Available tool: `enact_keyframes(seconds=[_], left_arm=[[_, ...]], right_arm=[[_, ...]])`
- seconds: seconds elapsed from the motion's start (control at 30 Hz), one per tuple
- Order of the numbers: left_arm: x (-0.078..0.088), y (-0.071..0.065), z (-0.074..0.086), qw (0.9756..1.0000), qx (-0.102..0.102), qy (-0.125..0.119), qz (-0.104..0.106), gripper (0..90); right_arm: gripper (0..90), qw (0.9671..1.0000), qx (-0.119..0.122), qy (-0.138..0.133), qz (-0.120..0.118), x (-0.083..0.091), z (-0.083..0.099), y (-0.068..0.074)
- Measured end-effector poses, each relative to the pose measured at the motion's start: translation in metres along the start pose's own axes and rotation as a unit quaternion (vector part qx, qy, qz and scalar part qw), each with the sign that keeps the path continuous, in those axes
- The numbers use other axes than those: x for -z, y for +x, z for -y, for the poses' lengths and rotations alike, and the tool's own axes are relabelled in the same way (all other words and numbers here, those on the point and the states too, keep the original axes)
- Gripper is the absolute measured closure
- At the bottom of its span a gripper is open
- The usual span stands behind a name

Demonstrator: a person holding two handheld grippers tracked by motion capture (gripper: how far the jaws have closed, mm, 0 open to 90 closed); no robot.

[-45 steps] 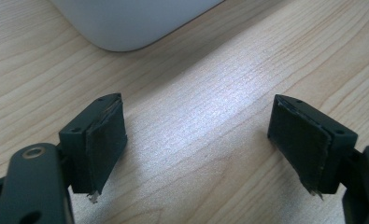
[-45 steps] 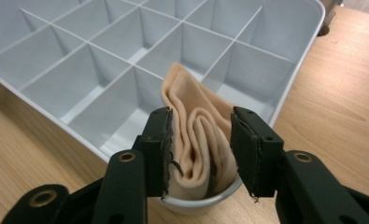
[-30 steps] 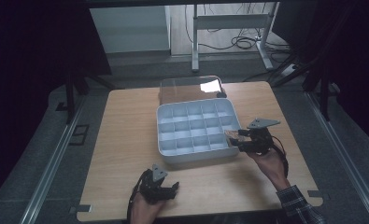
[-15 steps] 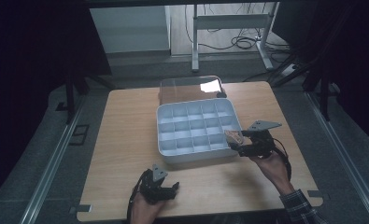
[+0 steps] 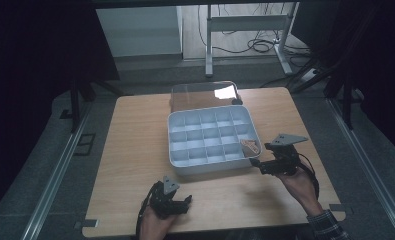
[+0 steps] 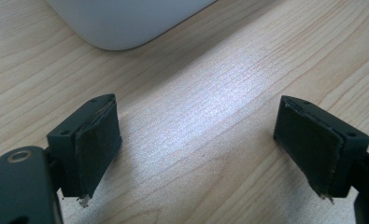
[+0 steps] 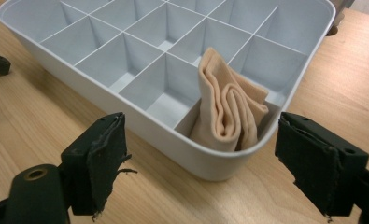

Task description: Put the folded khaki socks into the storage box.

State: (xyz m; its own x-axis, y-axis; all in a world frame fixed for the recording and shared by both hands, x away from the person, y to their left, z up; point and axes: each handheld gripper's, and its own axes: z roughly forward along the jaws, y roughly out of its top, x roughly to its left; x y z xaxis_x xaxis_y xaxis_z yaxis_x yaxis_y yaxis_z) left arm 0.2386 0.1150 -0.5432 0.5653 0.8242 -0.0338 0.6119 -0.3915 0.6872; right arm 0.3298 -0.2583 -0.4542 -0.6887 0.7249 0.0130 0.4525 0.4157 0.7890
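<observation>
While gripping nothing, holds the right gripper (image 5: 257, 163) just off the near right corner of the pale grey plastic tray of square compartments (image 5: 169, 142), black padded jaws spread wide and aimed at that corner, close to the wall but not touching it. Looks like a stance either for reaching in or for drawing clear; cannot tell which. Finds the likely object of the work, a folded peach-coloured cloth (image 7: 226, 116), in the near right corner compartment, standing on its folded edge and leaning against a divider, its top rising above the dividers. Probably stands upright because the cell looks too narrow for lying flat, and so offers an easy edge for a pinch from above. Rests the left gripper (image 5: 185, 201) low near the front edge of the light wooden table (image 5: 135, 150), well apart from the cloth, jaws likewise wide open over bare wood, a rounded tray corner just ahead. Reads as parked out of the way, giving room to the other hand. Shows all other compartments empty. Has the clear rectangular plastic lid (image 5: 205, 95) lying flat behind the tray, touching or just beside its far wall, presumably so as to leave the compartments open from above.
</observation>
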Motion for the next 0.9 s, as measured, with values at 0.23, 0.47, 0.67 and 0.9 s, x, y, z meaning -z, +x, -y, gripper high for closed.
enact_keyframes(seconds=[0.23,0.47,0.67,0.9], left_arm=[[0.000,0.000,0.000,1.0000,0.001,0.000,0.000,14.5],[0.000,0.000,0.000,1.0000,-0.001,0.001,-0.001,14.4],[0.000,0.000,0.000,1.0000,0.000,0.001,-0.001,14.2],[0.000,0.000,0.000,1.0000,0.001,0.001,-0.001,14.1]], right_arm=[[14.1,1.0000,-0.003,0.005,-0.001,0.006,0.008,-0.002],[12.6,1.0000,0.001,0.009,0.001,0.014,0.015,-0.002],[11.3,0.9999,0.008,0.015,0.002,0.020,0.023,-0.002],[11.0,0.9998,0.002,0.016,0.009,0.030,0.035,-0.006]])
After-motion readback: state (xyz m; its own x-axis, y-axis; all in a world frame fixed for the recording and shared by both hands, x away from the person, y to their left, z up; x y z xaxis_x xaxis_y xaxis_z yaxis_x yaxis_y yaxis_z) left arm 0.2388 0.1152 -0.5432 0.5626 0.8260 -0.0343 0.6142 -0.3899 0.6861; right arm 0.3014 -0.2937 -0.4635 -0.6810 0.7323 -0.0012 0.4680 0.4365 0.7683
